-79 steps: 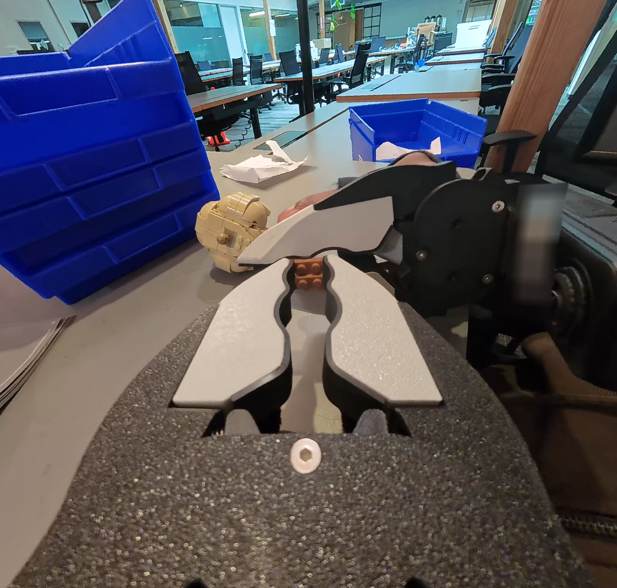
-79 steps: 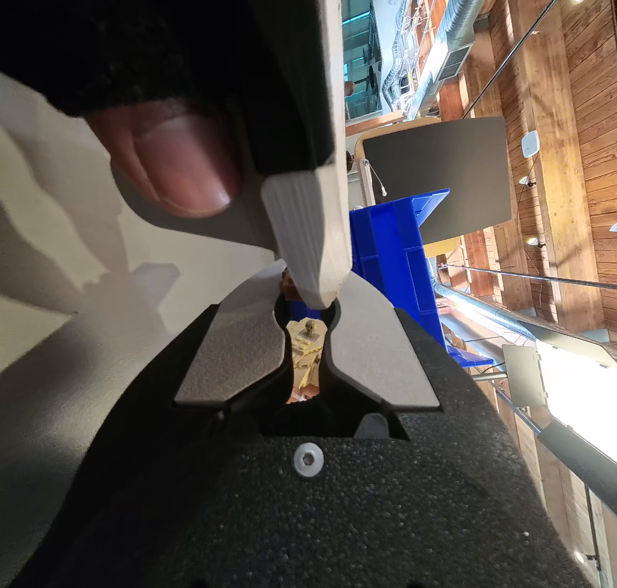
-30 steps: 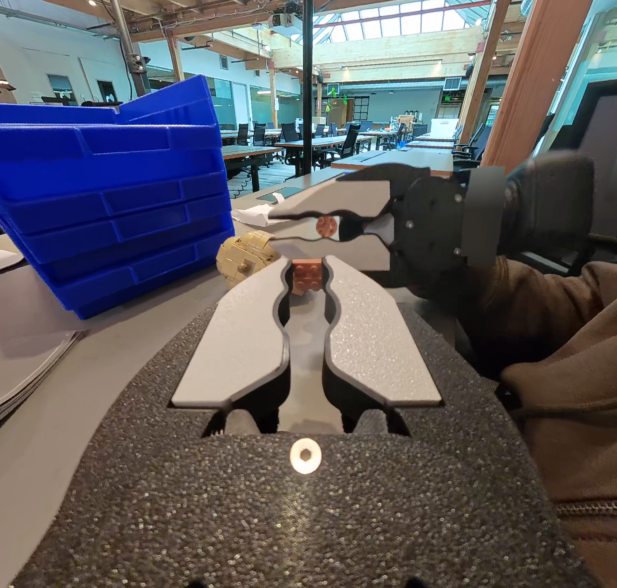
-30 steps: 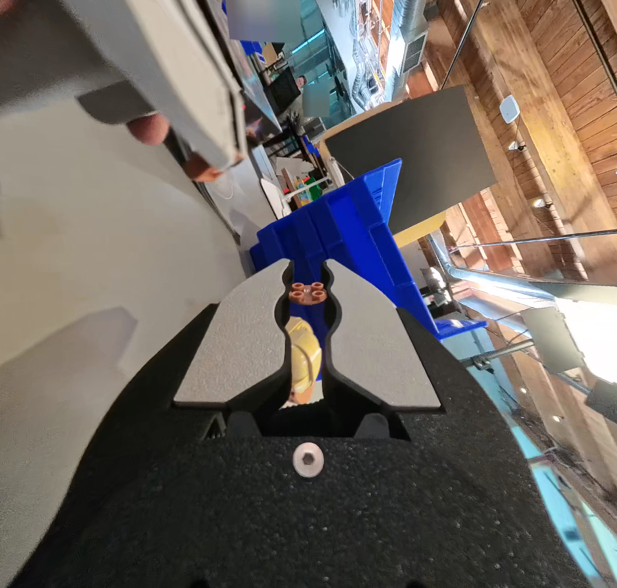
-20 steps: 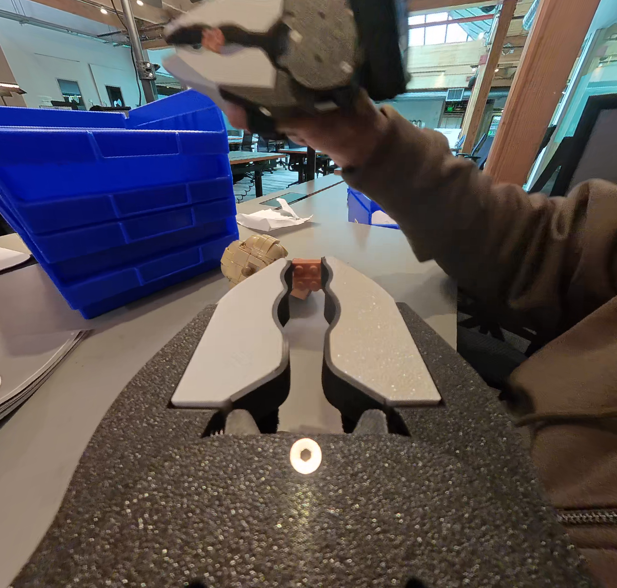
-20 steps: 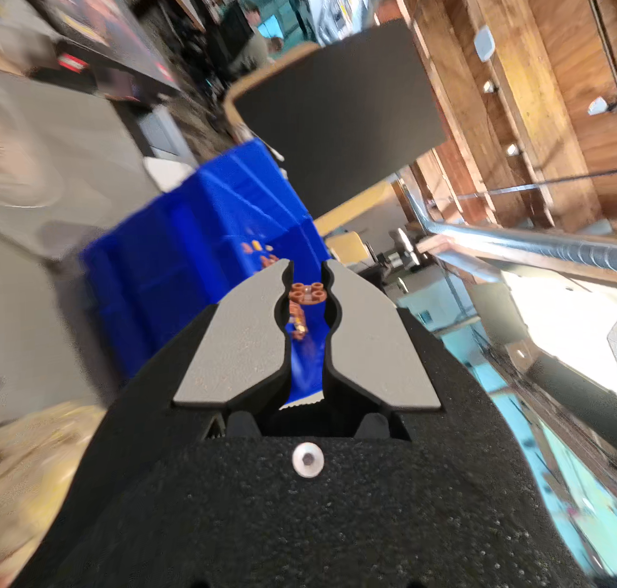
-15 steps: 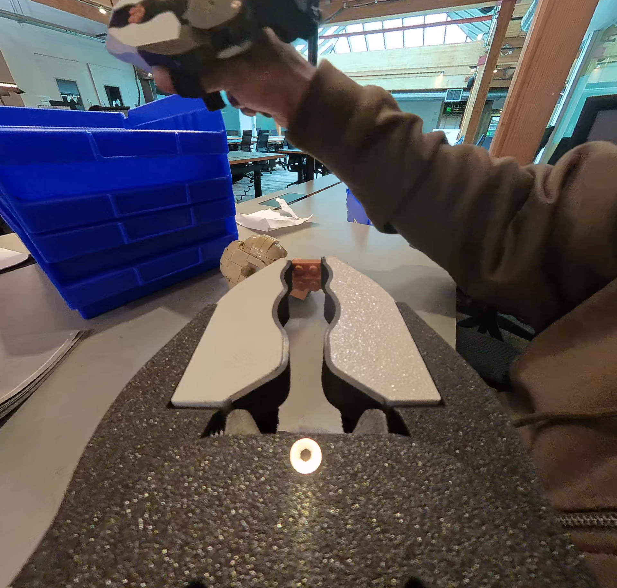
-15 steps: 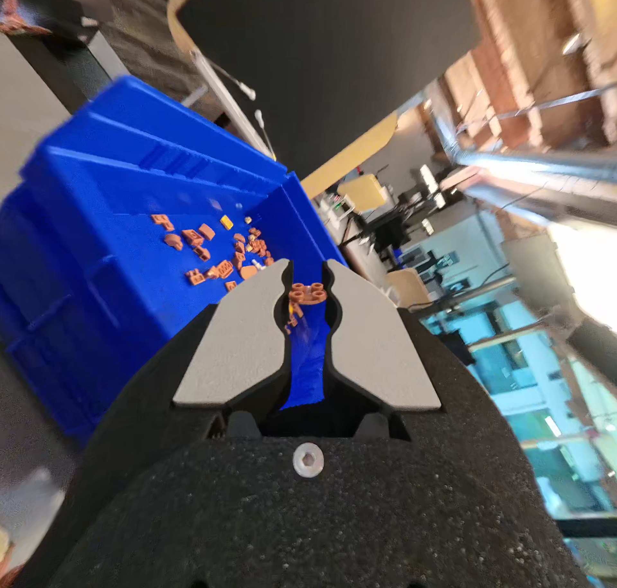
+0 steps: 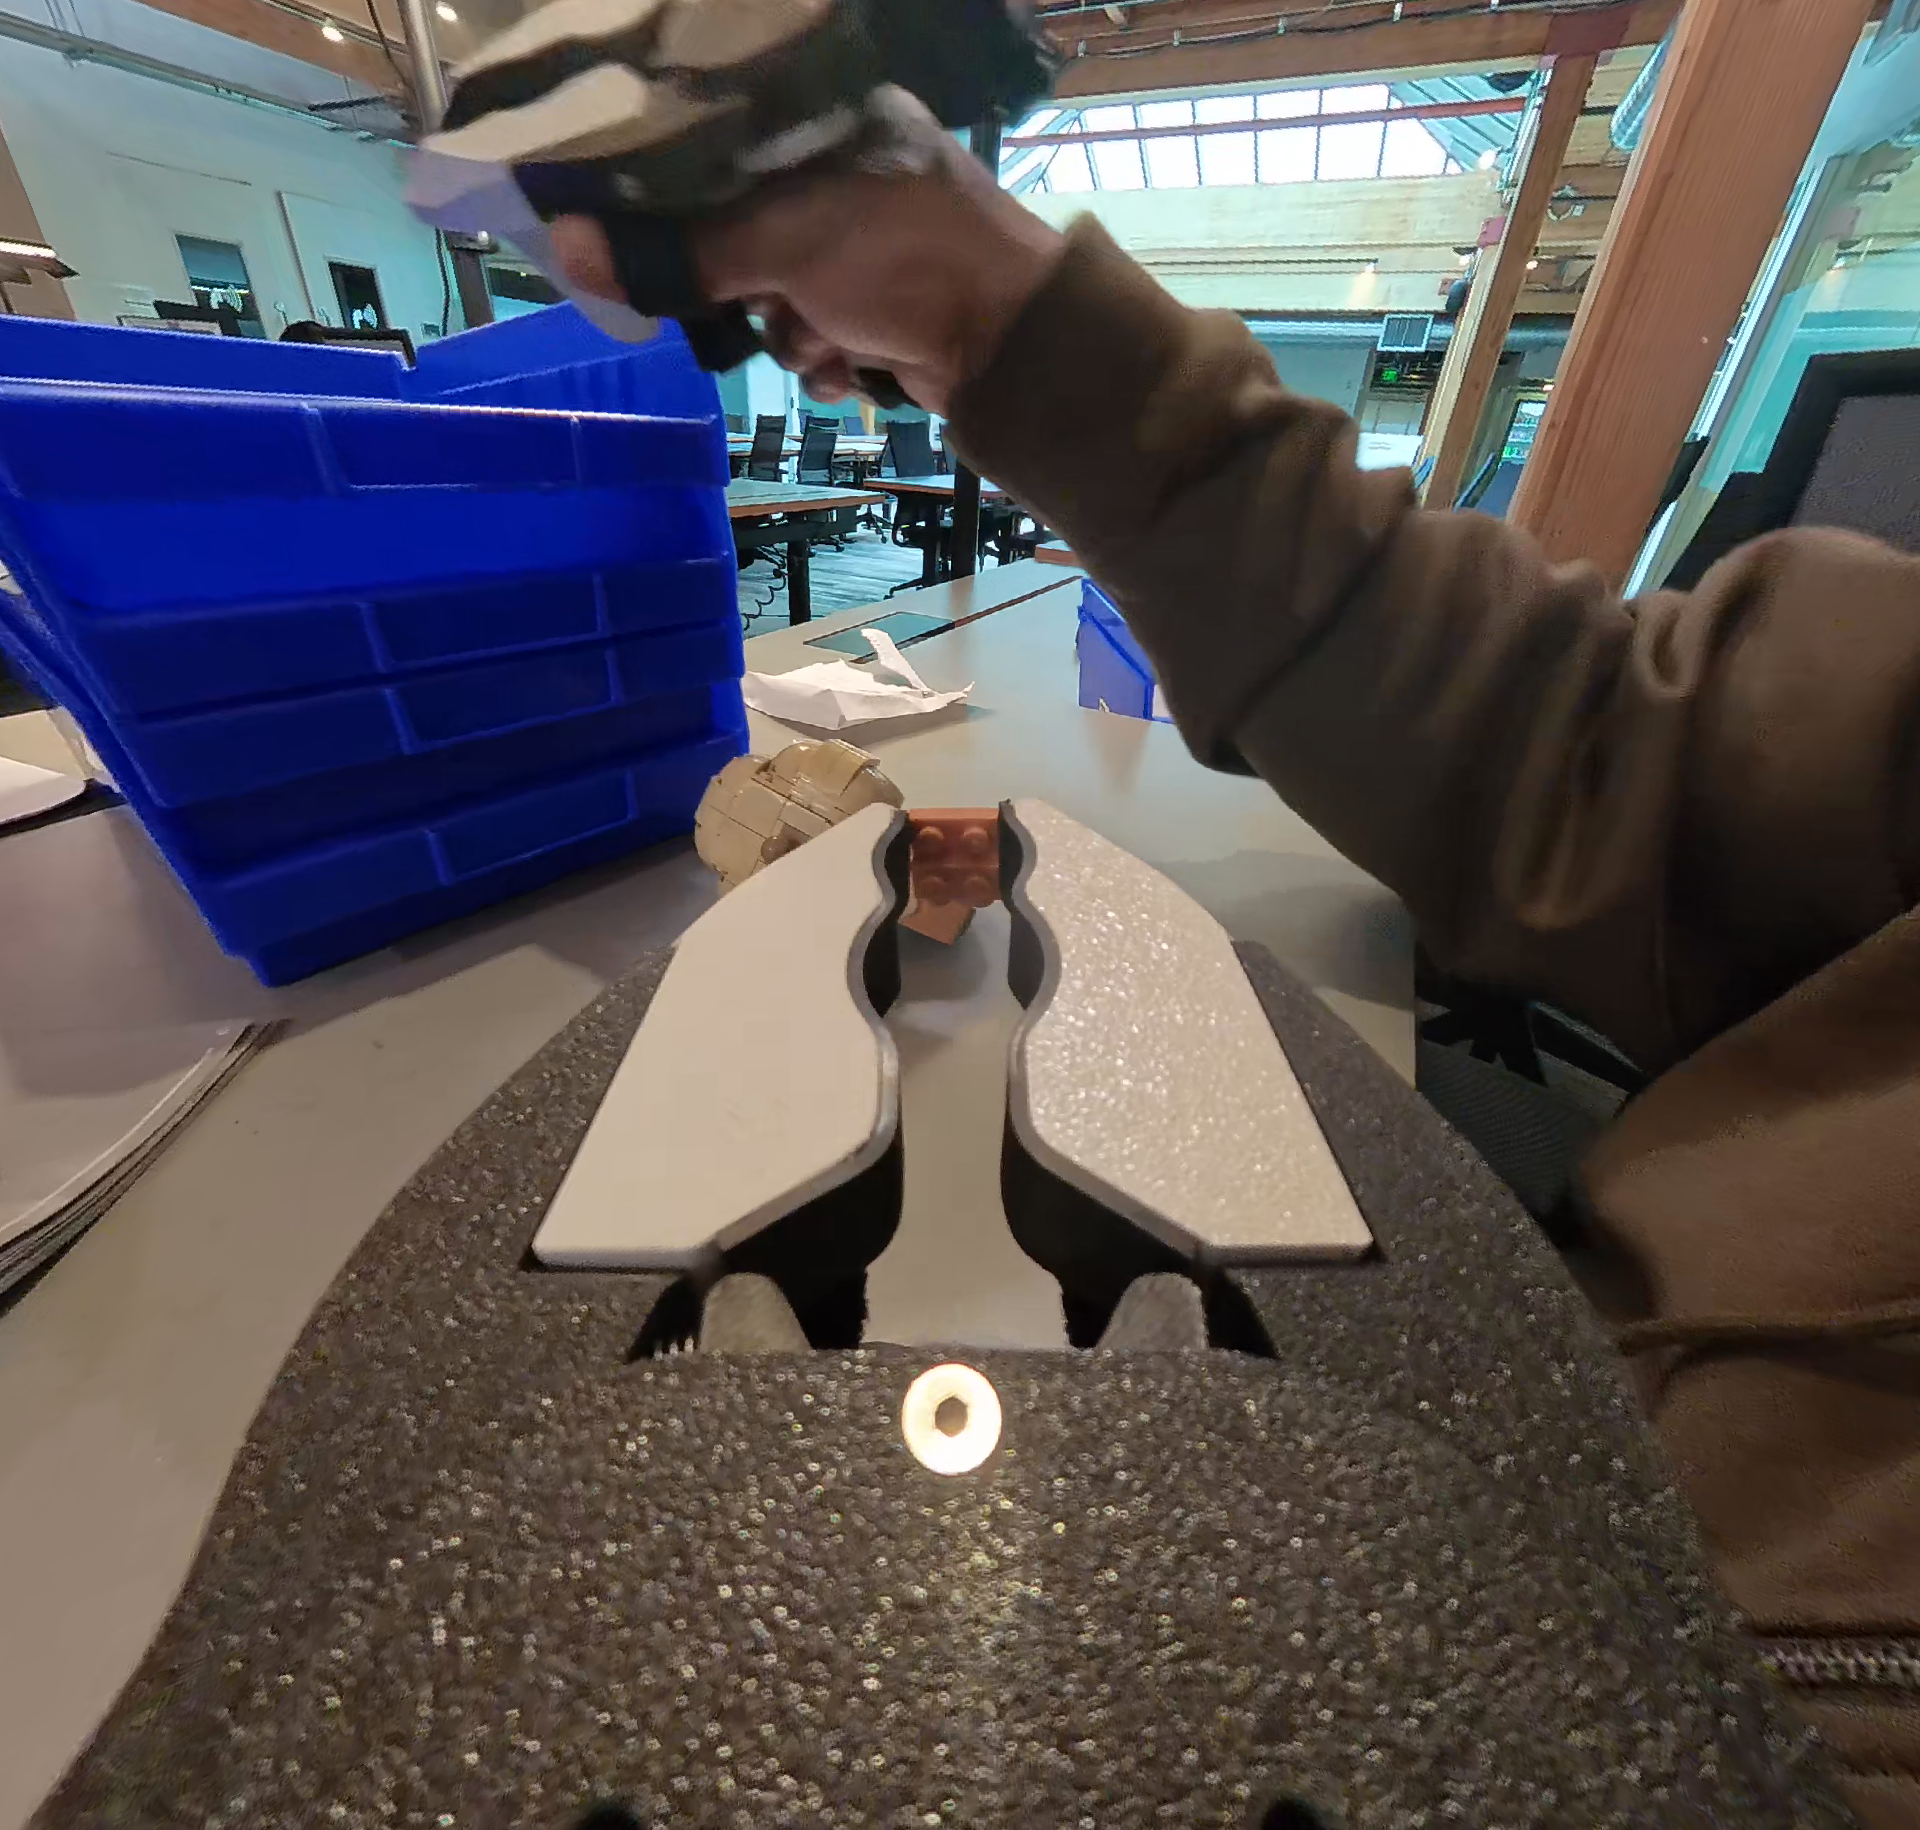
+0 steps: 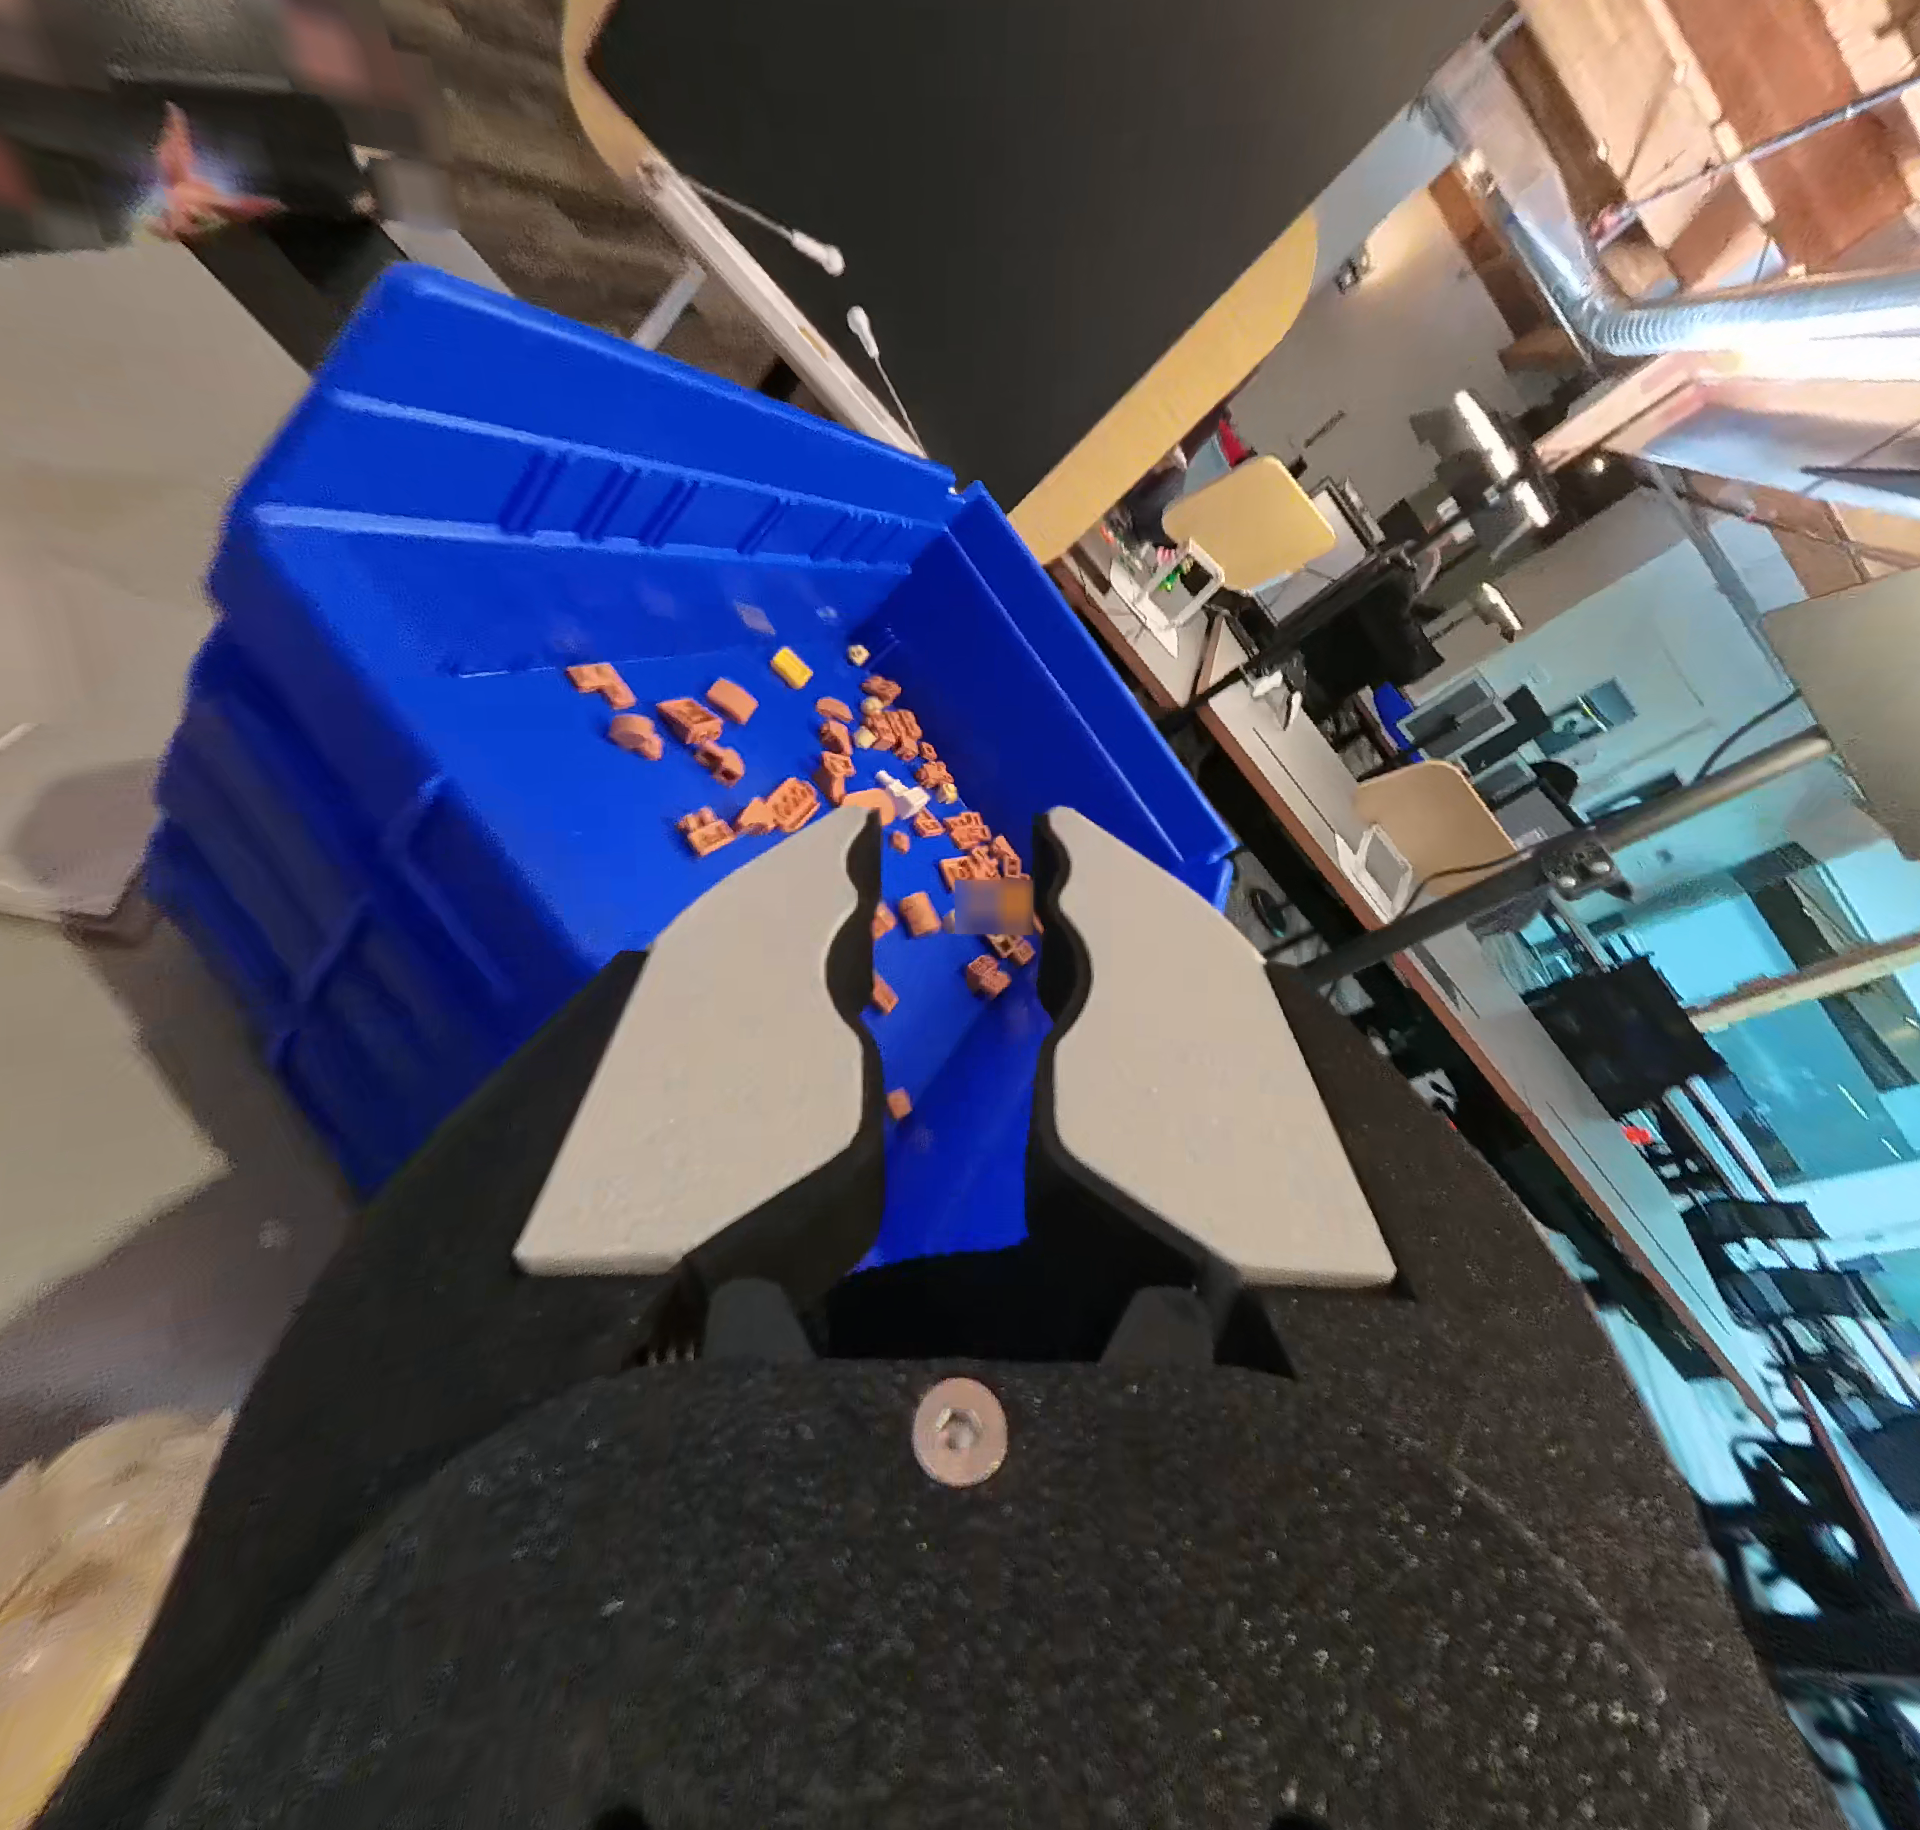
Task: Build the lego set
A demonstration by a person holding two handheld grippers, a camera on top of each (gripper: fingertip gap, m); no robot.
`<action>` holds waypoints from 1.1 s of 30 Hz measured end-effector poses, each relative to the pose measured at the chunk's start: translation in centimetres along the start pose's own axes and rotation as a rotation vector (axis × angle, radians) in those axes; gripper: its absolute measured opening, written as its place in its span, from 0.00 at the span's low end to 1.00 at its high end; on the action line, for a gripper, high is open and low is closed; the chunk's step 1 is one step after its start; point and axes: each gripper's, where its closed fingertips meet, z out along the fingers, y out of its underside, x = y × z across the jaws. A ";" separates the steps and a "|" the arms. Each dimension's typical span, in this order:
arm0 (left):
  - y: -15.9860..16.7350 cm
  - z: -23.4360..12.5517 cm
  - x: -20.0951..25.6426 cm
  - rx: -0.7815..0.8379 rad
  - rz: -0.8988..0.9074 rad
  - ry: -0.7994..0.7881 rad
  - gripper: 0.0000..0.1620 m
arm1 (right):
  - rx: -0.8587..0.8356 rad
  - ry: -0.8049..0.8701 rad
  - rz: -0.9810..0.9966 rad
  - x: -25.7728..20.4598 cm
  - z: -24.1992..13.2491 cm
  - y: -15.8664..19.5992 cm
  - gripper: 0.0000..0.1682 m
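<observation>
The left tongs (image 9: pixel 952 824) are gripping a brown brick (image 9: pixel 954 858) over the worktop (image 9: pixel 1091 772), keeping it ready, while the right tongs (image 10: pixel 951 824) are gaping empty above the bin (image 10: pixel 436 637) of loose bricks (image 10: pixel 821 772), likely for picking.

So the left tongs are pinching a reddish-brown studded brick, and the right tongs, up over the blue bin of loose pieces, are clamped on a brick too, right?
Not quite. The left tongs do pinch the reddish-brown studded brick, but the right tongs are open and empty above the blue plastic bin of small orange-brown loose pieces, as the right wrist view shows.
</observation>
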 end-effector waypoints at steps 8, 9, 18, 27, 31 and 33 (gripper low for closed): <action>-3.9 2.3 -4.0 -0.111 0.001 -0.012 0.10 | 0.125 -0.162 0.160 -4.8 -8.7 8.1 0.15; -5.2 3.1 -4.9 -0.128 0.043 -0.030 0.10 | 0.133 -0.178 0.186 -5.3 -9.2 9.2 0.15; -12.2 14.4 -16.7 -0.325 0.250 -0.244 0.10 | 0.103 -0.288 0.303 -9.2 -9.6 14.2 0.15; -11.4 16.3 -21.0 -0.348 0.182 -0.307 0.20 | 0.073 -0.352 0.286 -10.4 -9.8 14.9 0.15; -10.5 14.3 -17.5 -0.283 0.200 -0.216 0.21 | 0.070 -0.437 0.293 -11.3 -10.7 15.4 0.15; -8.7 13.1 -14.5 -0.280 0.224 -0.128 0.22 | 0.074 -0.527 0.294 -12.1 -11.6 15.8 0.16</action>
